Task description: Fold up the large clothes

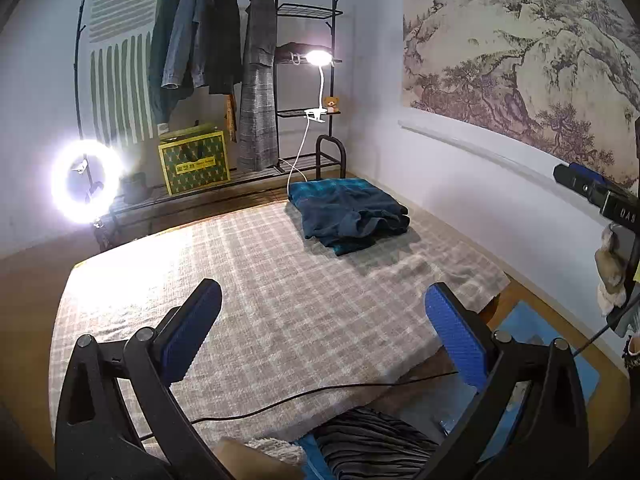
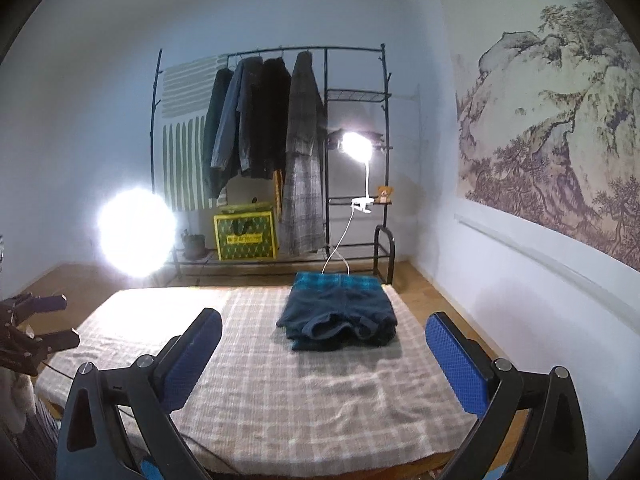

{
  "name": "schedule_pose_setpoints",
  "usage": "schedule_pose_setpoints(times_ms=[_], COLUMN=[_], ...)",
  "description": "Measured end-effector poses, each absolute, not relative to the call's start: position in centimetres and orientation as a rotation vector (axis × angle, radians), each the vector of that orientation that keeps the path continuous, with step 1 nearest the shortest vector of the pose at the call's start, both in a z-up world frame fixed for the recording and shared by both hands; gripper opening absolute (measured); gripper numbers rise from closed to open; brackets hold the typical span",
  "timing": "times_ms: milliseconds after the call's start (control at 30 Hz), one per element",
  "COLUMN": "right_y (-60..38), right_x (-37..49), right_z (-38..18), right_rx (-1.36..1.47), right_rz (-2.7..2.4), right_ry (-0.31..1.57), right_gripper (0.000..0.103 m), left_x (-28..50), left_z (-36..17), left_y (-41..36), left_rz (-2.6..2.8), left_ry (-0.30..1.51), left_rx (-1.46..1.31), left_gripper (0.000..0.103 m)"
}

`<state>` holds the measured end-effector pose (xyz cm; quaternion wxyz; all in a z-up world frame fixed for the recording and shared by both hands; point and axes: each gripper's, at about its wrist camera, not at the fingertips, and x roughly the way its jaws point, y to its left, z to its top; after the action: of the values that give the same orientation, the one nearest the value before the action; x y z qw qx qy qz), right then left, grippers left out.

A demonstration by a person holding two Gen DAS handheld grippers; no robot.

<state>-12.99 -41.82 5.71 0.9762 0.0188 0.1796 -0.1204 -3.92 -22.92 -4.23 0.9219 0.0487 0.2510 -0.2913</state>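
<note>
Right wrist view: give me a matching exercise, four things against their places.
Things:
1. folded dark blue garment
2. small teddy bear
3. yellow-and-green patterned box
4. grey plaid coat

Places:
A. hanging from the rack's top rail
B. on the rack's bottom shelf
C. on the far end of the checked blanket
D. on a small side shelf beside the clip lamp

Pairs: 1-C, 2-D, 3-B, 4-A

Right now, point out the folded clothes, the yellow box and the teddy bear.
folded clothes [image 2: 338,312], right wrist view, middle of the dark top layer.
yellow box [image 1: 195,164], left wrist view, its front face.
teddy bear [image 1: 331,104], left wrist view, its body.
</note>
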Motion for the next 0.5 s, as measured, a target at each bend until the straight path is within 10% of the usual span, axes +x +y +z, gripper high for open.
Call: schedule_pose_setpoints(times_ms=[500], right_y=[-41.0], right_x=[-13.3], right_z=[4.3], right_rx=[0.036], right_rz=[-0.267], right_ry=[0.377], right_gripper=[0.103], left_x=[-4.3], left_z=[-4.9], left_y=[-22.4], left_rz=[-0.588], left_ry=[0.541], left_rx=[0.066], left_gripper=[0.103])
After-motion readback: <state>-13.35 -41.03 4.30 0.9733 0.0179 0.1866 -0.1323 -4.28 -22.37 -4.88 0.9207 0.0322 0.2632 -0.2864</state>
